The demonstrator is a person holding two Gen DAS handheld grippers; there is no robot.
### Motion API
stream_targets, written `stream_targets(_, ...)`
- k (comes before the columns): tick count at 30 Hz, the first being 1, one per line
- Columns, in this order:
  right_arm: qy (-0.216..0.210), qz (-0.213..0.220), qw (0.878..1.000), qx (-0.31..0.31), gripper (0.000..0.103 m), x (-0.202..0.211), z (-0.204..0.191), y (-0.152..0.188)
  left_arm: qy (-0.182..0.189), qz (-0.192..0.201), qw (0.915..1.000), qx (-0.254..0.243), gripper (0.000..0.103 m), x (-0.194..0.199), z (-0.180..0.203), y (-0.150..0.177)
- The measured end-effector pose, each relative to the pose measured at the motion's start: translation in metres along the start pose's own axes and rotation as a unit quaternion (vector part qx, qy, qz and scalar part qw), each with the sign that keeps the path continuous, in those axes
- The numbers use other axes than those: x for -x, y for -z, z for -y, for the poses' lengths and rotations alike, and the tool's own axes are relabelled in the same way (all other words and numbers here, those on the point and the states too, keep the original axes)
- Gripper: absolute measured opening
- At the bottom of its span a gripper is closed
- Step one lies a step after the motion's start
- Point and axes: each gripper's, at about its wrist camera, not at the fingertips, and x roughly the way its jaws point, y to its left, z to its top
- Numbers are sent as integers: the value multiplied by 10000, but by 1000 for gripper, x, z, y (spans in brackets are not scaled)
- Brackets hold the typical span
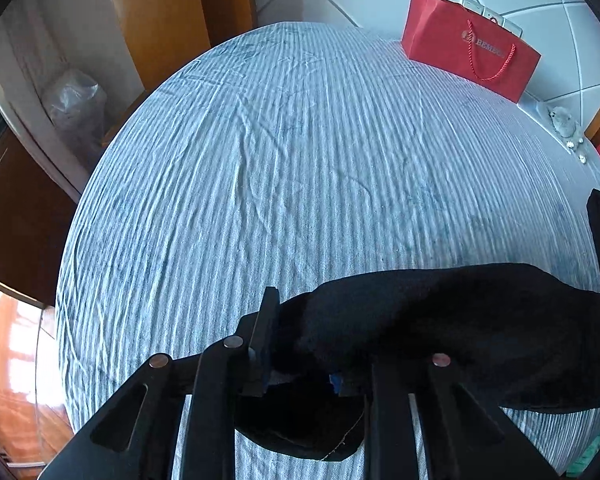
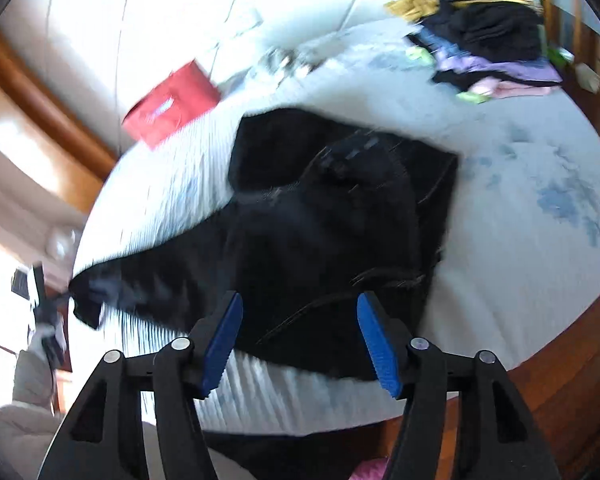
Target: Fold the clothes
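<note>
Black fabric, the dark garment [image 2: 324, 216], lies mid-frame on our striped bed [image 1: 260, 152], one end pinched in our left tongs [image 1: 300, 364] at lower centre, while our right tongs [image 2: 300, 340] stand wide and empty above its near edge.

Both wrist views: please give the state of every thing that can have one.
black garment: partly folded on the bed, one end lifted
left gripper: shut on black garment
right gripper: open, empty
red paper bag: upright
clothes pile: heaped, unfolded
striped bed sheet: spread, wrinkled
</note>
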Motion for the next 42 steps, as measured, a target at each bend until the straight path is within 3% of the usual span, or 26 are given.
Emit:
stream_targets(4,173,-120,9989,-419,65,-28,48,-22,-195,-55,9997,97,21,-1,3,0)
stream_targets(10,-282,-595,9958,-629,65,-89,86,-27,-389,-173,9989,177,23,-2,6,-1)
stream_targets(17,-497,-732,9909,-1014,65,-92,117,-15,-597,-221,9977,217,23,-9,13,-3)
stream_targets(24,-906,-659,9861,-1228,65,-103,128,-15,-390,-204,9981,442,23,-11,5,-5)
stream_targets(26,-1042,-620,9847,-1253,60,-105,127,-18,-378,-188,9981,449,23,-10,6,-2)
stream_targets(27,-1087,-633,9850,-1181,44,-108,123,-21,-373,-180,9981,452,23,-9,7,-1)
stream_targets(28,-1046,-623,9870,-1045,38,-111,119,-23,-374,-183,9981,445,23,-10,7,-2)
stream_targets(30,-1104,-636,9887,-792,38,-115,108,-29,-378,-188,9982,432,23,-12,6,-4)
stream_targets(33,-884,-740,9895,-870,40,-128,112,-36,-375,-201,9982,416,23,-14,5,-7)
stream_targets(36,-803,-759,9893,-953,48,-129,115,-36,-336,-182,9983,445,23,-14,3,-6)
stream_targets(37,-810,-741,9894,-951,39,-128,114,-36,-323,-176,9983,456,25,-14,2,-6)
stream_targets(39,-293,-774,9955,-455,21,-127,94,-41,-274,-161,9981,521,25,-14,-1,-5)
stream_targets(40,170,-769,9969,82,13,-123,77,-45,-269,-160,9982,515,25,-12,-1,-4)
stream_targets(42,911,-649,9896,907,11,-107,51,-55,-261,-180,9983,479,25,-10,0,-3)
